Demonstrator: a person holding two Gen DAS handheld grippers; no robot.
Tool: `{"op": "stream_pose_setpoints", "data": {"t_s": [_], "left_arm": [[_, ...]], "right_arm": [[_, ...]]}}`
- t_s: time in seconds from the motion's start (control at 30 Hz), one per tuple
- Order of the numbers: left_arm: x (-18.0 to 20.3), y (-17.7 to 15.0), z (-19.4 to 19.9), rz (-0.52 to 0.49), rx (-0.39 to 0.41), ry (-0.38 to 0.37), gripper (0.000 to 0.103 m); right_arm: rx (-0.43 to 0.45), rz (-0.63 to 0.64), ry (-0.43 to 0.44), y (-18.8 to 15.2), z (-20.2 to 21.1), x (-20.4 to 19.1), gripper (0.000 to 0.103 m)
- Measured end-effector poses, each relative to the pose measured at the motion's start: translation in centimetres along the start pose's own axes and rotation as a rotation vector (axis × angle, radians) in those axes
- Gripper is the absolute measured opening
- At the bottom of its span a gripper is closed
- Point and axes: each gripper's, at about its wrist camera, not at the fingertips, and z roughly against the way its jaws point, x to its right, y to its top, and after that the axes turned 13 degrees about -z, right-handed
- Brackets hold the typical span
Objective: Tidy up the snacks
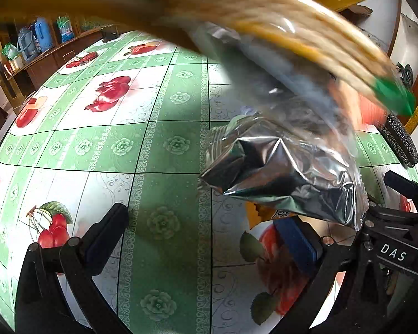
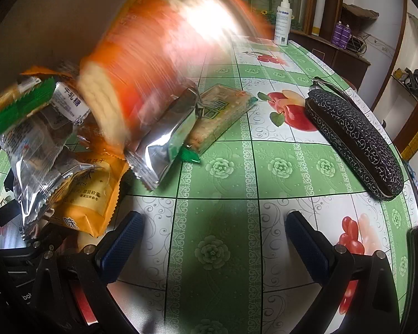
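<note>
Several snack packets tumble through the air over a green fruit-print tablecloth (image 2: 223,172). In the right wrist view a blurred orange cracker packet (image 2: 153,55) is in motion above a pile: a silver packet (image 2: 167,136), a green-ended cracker packet (image 2: 223,114) lying on the cloth, a yellow packet (image 2: 89,192) and a clear-and-silver packet (image 2: 36,150) at left. My right gripper (image 2: 213,245) is open and empty, low over the cloth. In the left wrist view a silver packet (image 1: 278,167) and a blurred green-ended cracker packet (image 1: 306,47) hang at right. My left gripper (image 1: 206,236) is open and empty.
A black patterned glasses case (image 2: 354,139) lies on the cloth at right; it shows in the left wrist view (image 1: 398,139) too. A white spray bottle (image 2: 282,22) stands at the far table edge. Wooden sideboards with flasks (image 1: 41,36) line the walls. The right gripper's body (image 1: 395,250) is beside the left one.
</note>
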Motion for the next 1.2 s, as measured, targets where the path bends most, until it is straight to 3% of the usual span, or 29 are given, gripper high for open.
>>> {"op": "stream_pose_setpoints", "data": {"t_s": [1.2], "left_arm": [[-0.14, 0.08, 0.24, 0.000, 0.001, 0.000, 0.103]], "right_arm": [[0.003, -0.019, -0.016, -0.10, 0.13, 0.09, 0.103]]}}
